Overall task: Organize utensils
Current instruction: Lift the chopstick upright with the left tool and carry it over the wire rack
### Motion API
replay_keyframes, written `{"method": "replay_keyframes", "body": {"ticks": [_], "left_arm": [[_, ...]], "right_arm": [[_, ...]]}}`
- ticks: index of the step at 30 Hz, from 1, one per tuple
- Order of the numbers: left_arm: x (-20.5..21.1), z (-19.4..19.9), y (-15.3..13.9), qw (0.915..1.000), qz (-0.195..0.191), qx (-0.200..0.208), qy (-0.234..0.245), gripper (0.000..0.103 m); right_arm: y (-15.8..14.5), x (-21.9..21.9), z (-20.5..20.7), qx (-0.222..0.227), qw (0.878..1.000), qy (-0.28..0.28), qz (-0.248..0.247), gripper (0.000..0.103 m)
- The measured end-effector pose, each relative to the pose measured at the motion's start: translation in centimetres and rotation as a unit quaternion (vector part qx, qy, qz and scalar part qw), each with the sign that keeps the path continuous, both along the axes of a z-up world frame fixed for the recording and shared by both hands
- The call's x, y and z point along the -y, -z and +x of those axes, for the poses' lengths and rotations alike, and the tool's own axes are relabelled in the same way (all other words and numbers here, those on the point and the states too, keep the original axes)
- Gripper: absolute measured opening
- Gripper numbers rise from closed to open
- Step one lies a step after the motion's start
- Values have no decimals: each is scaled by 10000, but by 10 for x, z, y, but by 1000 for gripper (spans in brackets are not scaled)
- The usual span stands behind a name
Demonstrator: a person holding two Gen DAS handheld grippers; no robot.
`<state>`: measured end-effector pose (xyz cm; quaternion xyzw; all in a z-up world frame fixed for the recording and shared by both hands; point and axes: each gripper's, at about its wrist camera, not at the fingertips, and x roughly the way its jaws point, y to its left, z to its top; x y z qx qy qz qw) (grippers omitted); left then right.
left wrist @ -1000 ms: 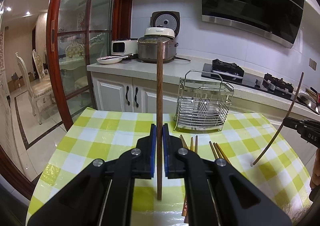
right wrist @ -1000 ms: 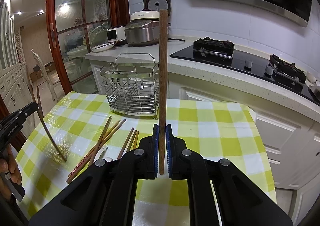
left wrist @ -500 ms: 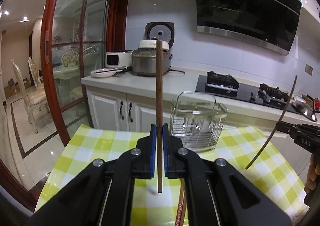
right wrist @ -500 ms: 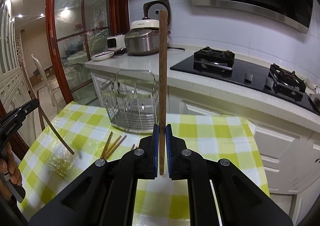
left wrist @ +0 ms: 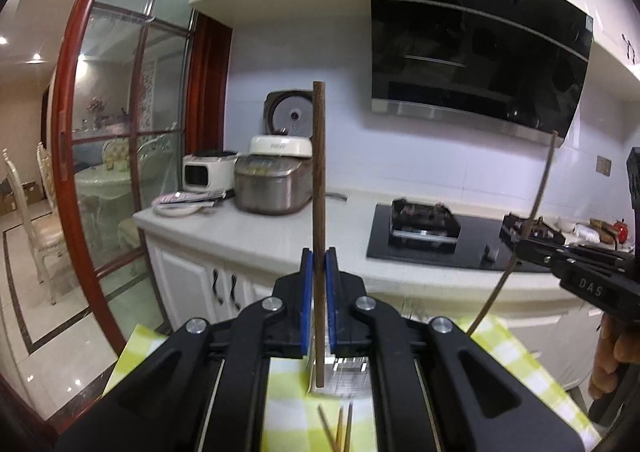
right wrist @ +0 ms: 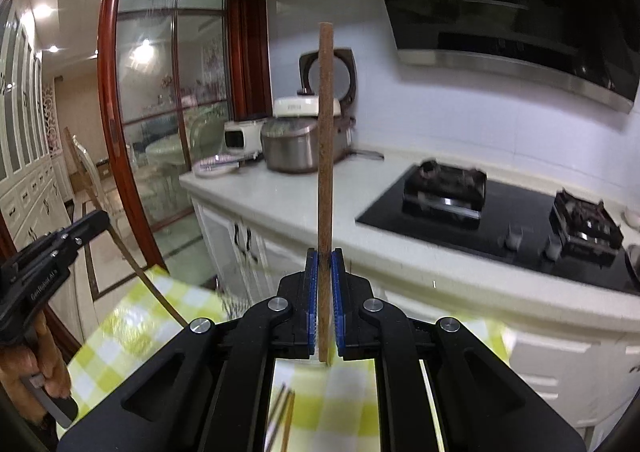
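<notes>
My left gripper [left wrist: 319, 264] is shut on a dark brown chopstick [left wrist: 319, 179] that stands upright. My right gripper [right wrist: 325, 264] is shut on a lighter brown chopstick [right wrist: 325, 139], also upright. Both are raised above the green checked table [right wrist: 120, 332]. The wire utensil rack [left wrist: 344, 368] is mostly hidden behind the left gripper's jaws. Several loose chopsticks [left wrist: 340, 428] lie on the cloth below; they also show in the right wrist view [right wrist: 282, 420]. The right gripper appears at the right of the left wrist view [left wrist: 516, 242], the left gripper at the left of the right wrist view [right wrist: 102, 217].
A white counter [left wrist: 280, 236] runs behind the table with a rice cooker [left wrist: 276, 179], a small white appliance [left wrist: 208, 175] and a plate [left wrist: 180, 205]. A black gas hob [right wrist: 500, 219] lies to the right under a range hood [left wrist: 472, 63]. A red-framed glass door [left wrist: 100, 155] stands at the left.
Both grippers have risen and tilted up with their chopsticks. The rack and the table have dropped low in both views and the rack is now largely hidden.
</notes>
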<state>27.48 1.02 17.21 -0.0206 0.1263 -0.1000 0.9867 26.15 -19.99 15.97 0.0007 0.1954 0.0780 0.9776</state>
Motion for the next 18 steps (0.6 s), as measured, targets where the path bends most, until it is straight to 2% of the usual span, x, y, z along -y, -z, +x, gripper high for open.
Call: {"method": "replay_keyframes", "body": {"ticks": [5, 10, 18], "left_arm": [[11, 35, -21, 9998, -140, 91, 112, 6], [22, 65, -20, 9997, -168, 14, 196, 6], [25, 110, 36, 9977, -268, -598, 163, 6]], "right_arm": [[-14, -10, 27, 124, 9999, -30, 42, 9], [-4, -17, 57, 39, 9999, -88, 111, 9], [45, -24, 92, -279, 9996, -96, 35, 9]]}}
